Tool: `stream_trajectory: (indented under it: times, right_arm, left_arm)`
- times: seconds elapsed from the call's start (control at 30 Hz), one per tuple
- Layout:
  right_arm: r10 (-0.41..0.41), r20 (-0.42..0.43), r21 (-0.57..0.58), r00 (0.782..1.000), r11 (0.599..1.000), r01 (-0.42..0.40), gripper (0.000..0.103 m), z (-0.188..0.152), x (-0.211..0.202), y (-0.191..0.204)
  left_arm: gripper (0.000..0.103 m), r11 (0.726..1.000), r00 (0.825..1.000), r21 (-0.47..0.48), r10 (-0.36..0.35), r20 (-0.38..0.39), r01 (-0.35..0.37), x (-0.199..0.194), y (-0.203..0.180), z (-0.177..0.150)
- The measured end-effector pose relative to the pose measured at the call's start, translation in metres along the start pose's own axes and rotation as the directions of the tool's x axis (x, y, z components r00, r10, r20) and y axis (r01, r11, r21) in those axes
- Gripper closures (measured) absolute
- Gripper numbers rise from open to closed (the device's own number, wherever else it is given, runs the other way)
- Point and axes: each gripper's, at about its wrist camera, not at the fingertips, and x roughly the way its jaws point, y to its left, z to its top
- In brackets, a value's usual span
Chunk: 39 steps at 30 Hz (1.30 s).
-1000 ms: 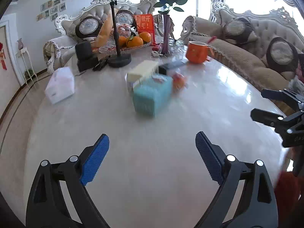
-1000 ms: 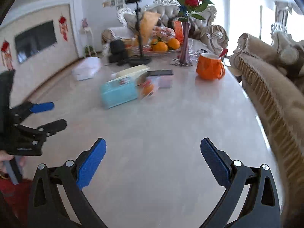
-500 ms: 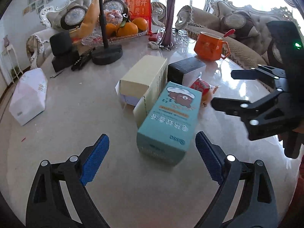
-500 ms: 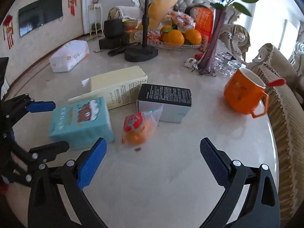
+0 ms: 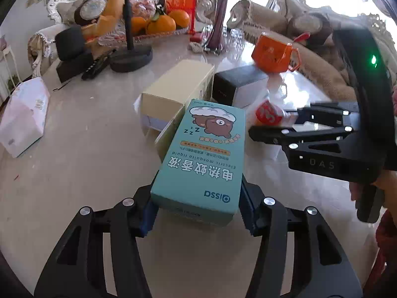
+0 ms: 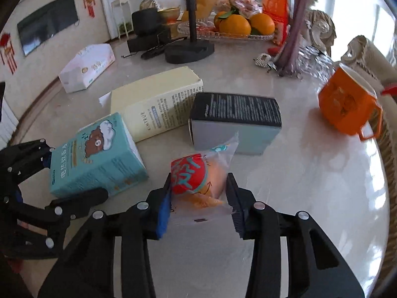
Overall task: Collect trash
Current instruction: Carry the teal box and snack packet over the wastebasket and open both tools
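My left gripper (image 5: 197, 211) is shut on the near end of a teal bear-print box (image 5: 203, 156) that lies on the marble table (image 5: 94, 164). My right gripper (image 6: 198, 198) is shut on a clear snack packet with a red label (image 6: 198, 181). The packet (image 5: 266, 111) and the right gripper (image 5: 278, 124) also show at right in the left wrist view. The teal box (image 6: 99, 154) and the left gripper (image 6: 62, 178) also show at left in the right wrist view. A cream box (image 6: 156, 104) and a black-topped box (image 6: 235, 119) lie just behind.
An orange mug (image 6: 347, 109) stands at the right near the table edge. A white tissue pack (image 6: 86, 67) lies at the far left. A black stand base (image 6: 189, 49), a fruit tray with oranges (image 6: 233, 29) and a purple vase (image 6: 290, 49) stand at the back.
Both grippers moved forward and closed. The left one took hold of the teal box, the right one took hold of the snack packet.
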Motion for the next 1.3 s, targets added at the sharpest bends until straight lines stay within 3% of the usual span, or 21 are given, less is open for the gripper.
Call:
stream_trajectory:
  times: [0.2,0.37,0.57,0.8,1.0,1.1,1.17,1.3]
  right_arm:
    - [0.059,0.035,0.070,0.998,0.996,-0.061,0.064,-0.029,-0.033,-0.006]
    - [0.104,0.090,0.051,0.991,0.993,-0.109,0.064,-0.065,-0.081,0.007]
    - [0.204,0.172,0.033,0.964,0.977,-0.212,0.064,-0.140,-0.157,0.039]
    - [0.265,0.213,0.005,0.940,0.962,-0.273,0.064,-0.237,-0.226,0.085]
    - [0.286,0.110,0.086,0.952,0.951,-0.296,0.064,-0.321,-0.217,0.110]
    - [0.242,0.011,0.137,0.970,0.961,-0.241,0.064,-0.359,-0.184,0.116]
    - [0.245,-0.058,0.181,0.968,0.956,-0.231,0.064,-0.379,-0.159,0.118]
    - [0.219,-0.180,0.182,0.959,0.965,-0.187,0.064,-0.405,-0.124,0.127]
  left_arm:
    - [0.049,1.000,0.999,-0.017,-0.007,0.032,0.008,-0.035,-0.005,-0.024]
    - [0.049,1.000,0.998,-0.022,-0.017,0.068,0.019,-0.081,-0.019,-0.056]
    - [0.049,0.998,0.991,-0.027,-0.045,0.130,0.049,-0.155,-0.045,-0.120]
    - [0.049,0.997,0.987,0.007,-0.078,0.140,0.078,-0.222,-0.096,-0.226]
    - [0.049,0.992,0.991,-0.003,-0.128,0.030,0.128,-0.217,-0.137,-0.318]
    - [0.049,0.996,0.994,-0.025,-0.090,-0.067,0.088,-0.186,-0.148,-0.358]
    - [0.049,0.998,0.990,-0.032,-0.063,-0.129,0.059,-0.160,-0.153,-0.380]
    - [0.049,0.996,0.970,-0.065,-0.081,-0.230,0.068,-0.123,-0.158,-0.401]
